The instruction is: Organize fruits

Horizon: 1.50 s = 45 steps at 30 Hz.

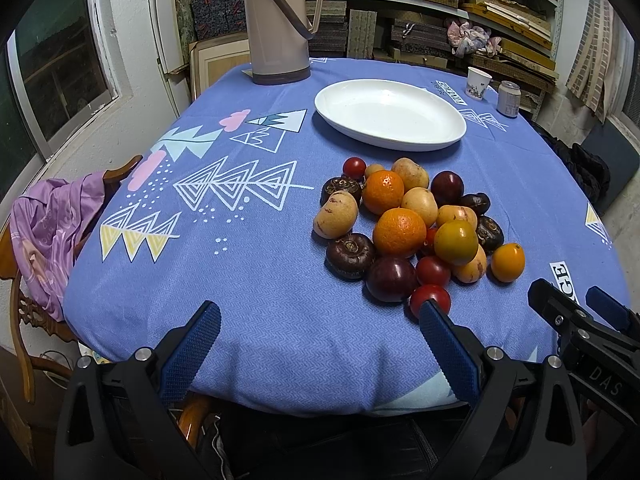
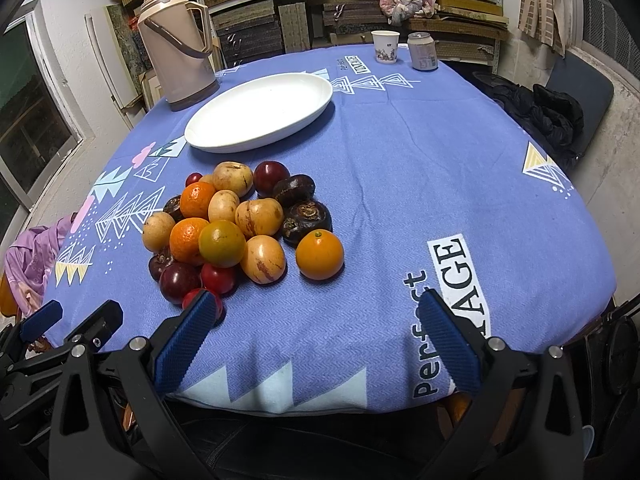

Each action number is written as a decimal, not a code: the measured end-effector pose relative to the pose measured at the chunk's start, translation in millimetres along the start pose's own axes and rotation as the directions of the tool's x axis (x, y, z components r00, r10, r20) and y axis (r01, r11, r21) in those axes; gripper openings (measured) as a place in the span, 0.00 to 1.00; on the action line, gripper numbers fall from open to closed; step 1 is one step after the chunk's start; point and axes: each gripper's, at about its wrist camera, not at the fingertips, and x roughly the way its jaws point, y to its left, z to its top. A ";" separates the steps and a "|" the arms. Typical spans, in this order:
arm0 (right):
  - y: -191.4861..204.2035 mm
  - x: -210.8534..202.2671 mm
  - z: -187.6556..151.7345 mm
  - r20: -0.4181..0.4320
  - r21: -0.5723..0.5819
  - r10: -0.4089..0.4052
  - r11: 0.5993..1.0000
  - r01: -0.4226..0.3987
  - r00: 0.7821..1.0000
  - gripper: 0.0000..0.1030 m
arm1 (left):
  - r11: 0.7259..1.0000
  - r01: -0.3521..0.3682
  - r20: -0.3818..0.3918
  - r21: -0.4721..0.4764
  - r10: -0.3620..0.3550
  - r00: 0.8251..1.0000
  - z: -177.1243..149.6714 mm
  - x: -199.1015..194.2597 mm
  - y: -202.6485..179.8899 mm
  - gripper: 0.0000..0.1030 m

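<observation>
A pile of fruits [image 1: 408, 224] lies on the blue tablecloth: oranges, yellow pepino melons, dark plums, red tomatoes and dark water chestnuts. It also shows in the right wrist view [image 2: 240, 232]. A white oval plate [image 1: 390, 114] sits behind the pile, empty; it shows in the right wrist view too [image 2: 260, 110]. My left gripper [image 1: 320, 312] is open and empty at the table's near edge, left of the pile. My right gripper [image 2: 318, 304] is open and empty at the near edge, right of the pile. A lone orange [image 2: 319, 254] lies at the pile's right side.
A beige thermos [image 1: 278, 20] stands at the back left. A paper cup [image 1: 478, 83] and a can [image 1: 508, 98] stand at the back right. A chair with purple cloth [image 1: 44, 236] is at the left. Shelves of boxes fill the back wall.
</observation>
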 end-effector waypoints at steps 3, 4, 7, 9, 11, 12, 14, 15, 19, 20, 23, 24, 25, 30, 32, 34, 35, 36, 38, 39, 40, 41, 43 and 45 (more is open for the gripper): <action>1.1 -0.5 0.5 -0.002 0.001 0.000 1.000 0.000 1.000 0.96 | 1.000 -0.002 0.001 0.001 0.002 1.000 -0.2 -0.1 -0.3 0.97; 1.4 -0.6 0.6 -0.002 0.001 -0.001 1.000 0.001 1.000 0.96 | 1.000 -0.002 0.001 0.001 0.002 1.000 0.0 0.1 0.0 0.97; 2.2 1.5 1.9 -0.004 -0.001 -0.004 1.000 0.004 1.000 0.96 | 1.000 -0.010 0.001 0.004 0.010 1.000 0.0 0.6 0.4 0.97; 2.7 3.1 2.4 -0.006 -0.003 -0.009 1.000 0.009 1.000 0.96 | 1.000 -0.018 0.001 0.008 0.018 1.000 0.3 0.9 0.5 0.97; 2.1 3.7 2.3 -0.006 -0.002 -0.008 1.000 0.008 1.000 0.96 | 1.000 -0.024 0.006 0.012 0.024 1.000 0.3 0.5 0.7 0.96; 2.1 3.6 2.3 -0.004 -0.002 -0.008 1.000 0.008 1.000 0.96 | 1.000 -0.023 0.009 0.012 0.023 1.000 0.2 0.8 0.9 0.96; 1.3 2.9 2.7 0.004 -0.003 -0.007 1.000 0.007 1.000 0.96 | 1.000 0.001 0.007 0.006 -0.001 1.000 1.1 2.5 3.3 0.96; 0.2 1.8 3.4 0.012 -0.004 0.002 1.000 -0.002 1.000 0.96 | 0.999 0.036 0.002 -0.003 -0.036 0.999 2.3 3.5 5.2 0.96; -7.7 -7.1 10.5 0.100 -0.043 0.024 0.999 -0.020 0.995 0.96 | 0.987 0.162 -0.022 -0.021 -0.162 0.986 4.0 11.5 14.4 0.96; -11.9 -7.6 12.2 0.126 -0.049 0.014 0.999 -0.008 0.992 0.96 | 0.986 0.166 -0.022 -0.013 -0.166 0.986 4.8 14.7 15.6 0.96; -21.9 6.2 17.8 0.091 -0.098 0.046 0.995 -0.037 0.995 0.96 | 0.983 0.182 -0.014 0.004 -0.182 0.983 7.5 22.8 21.1 0.96; -22.9 13.3 18.1 0.067 -0.136 0.053 0.990 -0.043 0.996 0.96 | 0.985 0.172 -0.005 0.013 -0.172 0.985 7.9 24.2 21.0 0.96; -22.6 21.9 17.1 0.046 -0.199 0.046 0.979 -0.036 0.998 0.96 | 0.988 0.149 0.007 0.030 -0.149 0.989 9.1 27.8 22.0 0.96; -11.4 38.2 10.6 0.129 -0.414 -0.017 0.908 0.069 0.992 0.96 | 0.981 0.161 0.009 0.106 -0.163 0.987 15.4 46.7 26.4 0.96; -8.9 44.7 9.9 0.147 -0.453 -0.025 0.887 0.090 0.989 0.94 | 0.976 0.187 -0.009 0.112 -0.187 0.982 16.4 55.5 30.0 0.96; -9.0 52.6 11.0 0.129 -0.469 -0.015 0.880 0.074 0.992 0.75 | 0.972 0.205 -0.019 0.112 -0.204 0.979 17.8 61.4 33.0 0.97; -11.0 58.6 13.4 0.093 -0.466 0.016 0.884 0.030 0.996 0.65 | 0.971 0.215 -0.023 0.106 -0.214 0.977 18.6 64.2 34.8 0.97; -12.6 63.6 15.3 0.061 -0.458 0.047 0.889 -0.014 0.997 0.64 | 0.969 0.227 -0.029 0.095 -0.225 0.974 19.6 67.8 37.6 0.97; -10.6 71.1 15.5 0.034 -0.459 0.055 0.888 -0.033 0.998 0.63 | 0.967 0.242 -0.036 0.083 -0.240 0.970 20.9 72.3 40.8 0.97; -9.0 75.2 14.8 0.019 -0.465 0.058 0.884 -0.043 0.998 0.60 | 0.965 0.251 -0.034 0.080 -0.249 0.968 22.2 74.2 43.0 0.97; -7.4 79.1 13.9 -0.006 -0.467 0.078 0.881 -0.071 0.997 0.59 | 0.964 0.255 -0.026 0.078 -0.254 0.967 23.0 74.6 44.9 0.97; -6.1 84.0 13.0 -0.037 -0.464 0.102 0.879 -0.107 0.994 0.51 | 0.963 0.259 -0.015 0.078 -0.259 0.966 24.5 74.7 46.6 0.97; -5.2 86.9 14.1 -0.049 -0.450 0.134 0.882 -0.142 0.990 0.36 | 0.958 0.276 0.019 0.075 -0.278 0.960 28.0 74.0 50.8 0.97; -3.3 89.0 16.1 -0.060 -0.447 0.148 0.880 -0.159 0.987 0.36 | 0.953 0.296 0.039 0.060 -0.299 0.953 31.2 75.0 53.8 0.97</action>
